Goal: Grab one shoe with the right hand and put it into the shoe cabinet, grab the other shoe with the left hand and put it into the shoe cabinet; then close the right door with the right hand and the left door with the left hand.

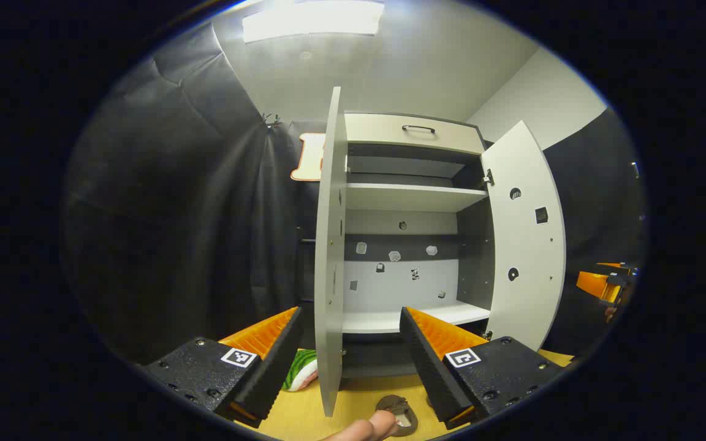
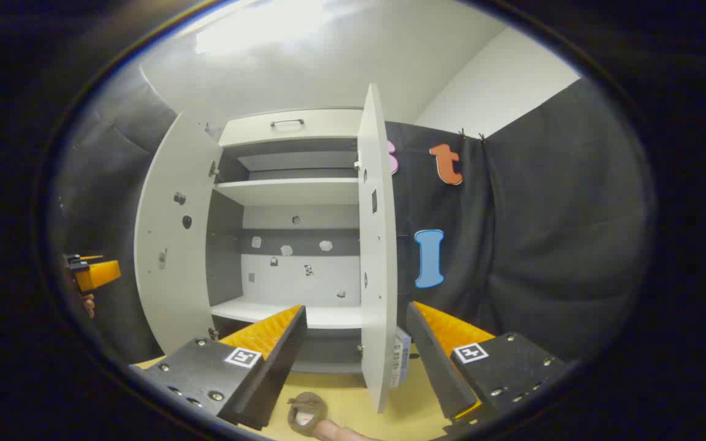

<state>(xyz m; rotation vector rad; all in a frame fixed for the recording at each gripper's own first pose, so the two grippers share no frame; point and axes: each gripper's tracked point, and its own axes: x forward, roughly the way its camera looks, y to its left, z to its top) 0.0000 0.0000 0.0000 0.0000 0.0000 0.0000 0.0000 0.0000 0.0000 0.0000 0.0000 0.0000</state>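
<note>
**Both grippers spread wide & empty in front of the open shoe cabinet**

Left gripper view: left gripper (image 1: 350, 358) has fingers spread wide, nothing btwn them. The left door (image 1: 330, 257) stands edge-on straight ahead, running up through the gap btwn the fingers, swung fully out. Beyond it the shoe cabinet (image 1: 411, 226) is open; lower shelf (image 1: 414, 317) sits just above the right finger (image 1: 432, 349), upper shelf higher up. Right door (image 1: 527, 239) hangs open off to the gripper's right. A brown shoe (image 1: 397, 413) lies on the yellow floor (image 1: 304, 413) below the gap, nearer the right finger; a fingertip (image 1: 370, 425) touches it. A green-striped item (image 1: 301, 369) sits just beside the left finger (image 1: 270, 352), partly hidden; can't tell what it is.

Right gripper view: right gripper (image 2: 356, 358) likewise wide open, holding nothing. Right door (image 2: 377, 245) edge-on ahead, in the gap twd the right finger. Cabinet interior w/ both shelves lies ahead-left; left door (image 2: 172, 239) open far left. The brown shoe (image 2: 305, 413) is low, by the left finger, on the floor. The other gripper shows at the far left edge.
</note>
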